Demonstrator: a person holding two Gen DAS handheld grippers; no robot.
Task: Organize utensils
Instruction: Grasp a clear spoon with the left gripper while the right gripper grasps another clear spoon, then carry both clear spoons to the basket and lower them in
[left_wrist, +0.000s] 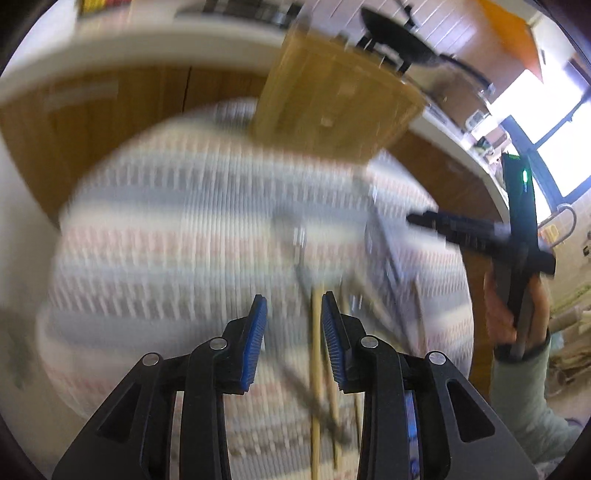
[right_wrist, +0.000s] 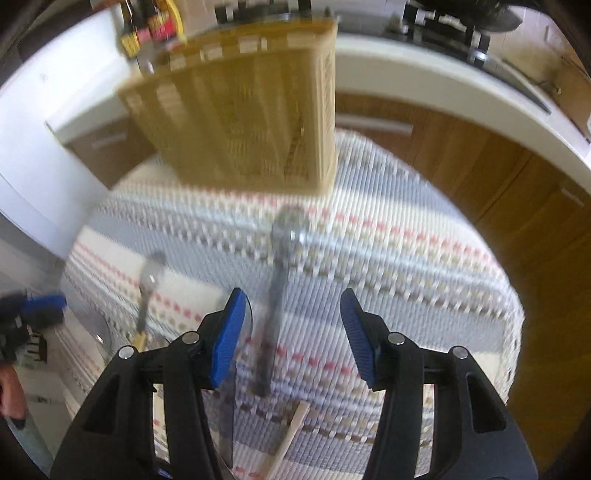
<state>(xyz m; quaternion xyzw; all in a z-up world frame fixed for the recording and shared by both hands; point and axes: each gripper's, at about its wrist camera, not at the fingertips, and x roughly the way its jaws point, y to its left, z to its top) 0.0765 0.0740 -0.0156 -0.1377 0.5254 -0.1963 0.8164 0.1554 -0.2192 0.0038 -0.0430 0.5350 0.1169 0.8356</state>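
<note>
Desk (right_wrist: 424, 236): round, under a striped woven cloth, wooden cabinets beyond its far edge.
Basket (right_wrist: 243, 110): woven, tan, standing at the far side of the desk; blurred in both views.
Left claw (left_wrist: 293, 328): blue pads apart, released, nothing between them; hovering over the near part of the desk.
Right claw (right_wrist: 291, 328): jaws wide apart, released, above the spoon's handle.
Chopsticks (left_wrist: 316, 369): wooden sticks lying near the left claw, among blurred metal utensils.
Spoon (right_wrist: 284, 251): metal, on the cloth, bowl toward the basket.
Second spoon (right_wrist: 149, 288): smaller, left of the first.
</note>
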